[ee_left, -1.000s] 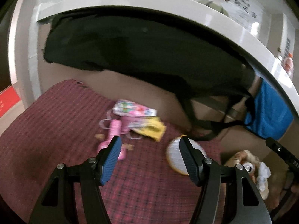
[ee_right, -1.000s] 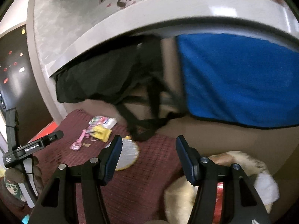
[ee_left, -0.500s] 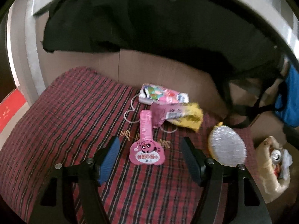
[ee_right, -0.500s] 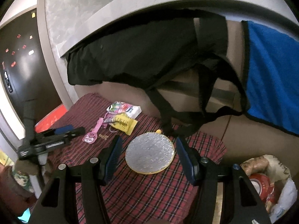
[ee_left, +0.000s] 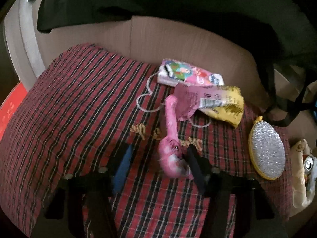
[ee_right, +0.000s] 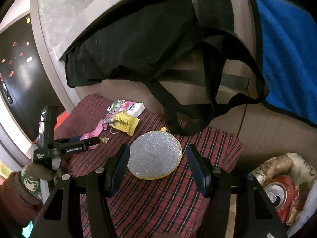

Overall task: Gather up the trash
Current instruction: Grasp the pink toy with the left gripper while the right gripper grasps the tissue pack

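Left gripper [ee_left: 156,162], jaws just closing, half open around pink wrapper [ee_left: 171,138]; grip unclear. Right view alone shows red can [ee_right: 277,194]; right gripper [ee_right: 157,164] wide open, empty, above silver disc [ee_right: 154,154].

Red plaid cloth [ee_left: 75,103] bears pink wrapper [ee_left: 172,138], yellow packet [ee_left: 227,107], glittery disc [ee_left: 267,150].

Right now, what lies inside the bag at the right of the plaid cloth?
Inside the bag a red can with an open top and crumpled wrappers show; anything beneath them is covered.
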